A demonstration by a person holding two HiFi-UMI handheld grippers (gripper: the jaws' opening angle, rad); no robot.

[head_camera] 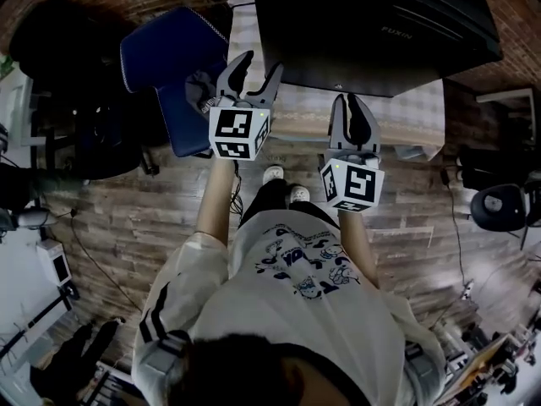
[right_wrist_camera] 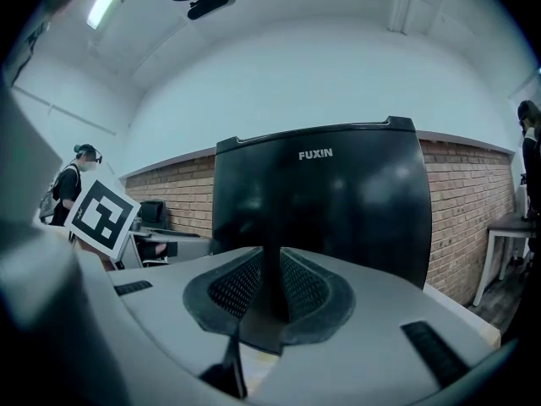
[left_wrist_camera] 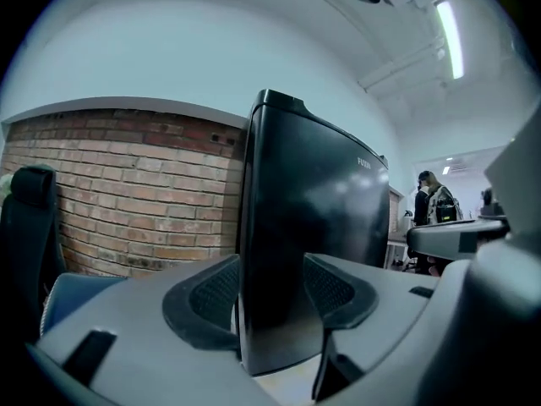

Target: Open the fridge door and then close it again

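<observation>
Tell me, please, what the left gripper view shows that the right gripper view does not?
Left only: the left gripper with its jaws standing apart, a corner edge of the fridge framed between them, and a chair at the left. Right only: the right gripper with its jaws drawn together, the FUXIN lettering on the fridge's front, and the left gripper's marker cube. Both: the black fridge, a brick wall and a person in the background.
</observation>
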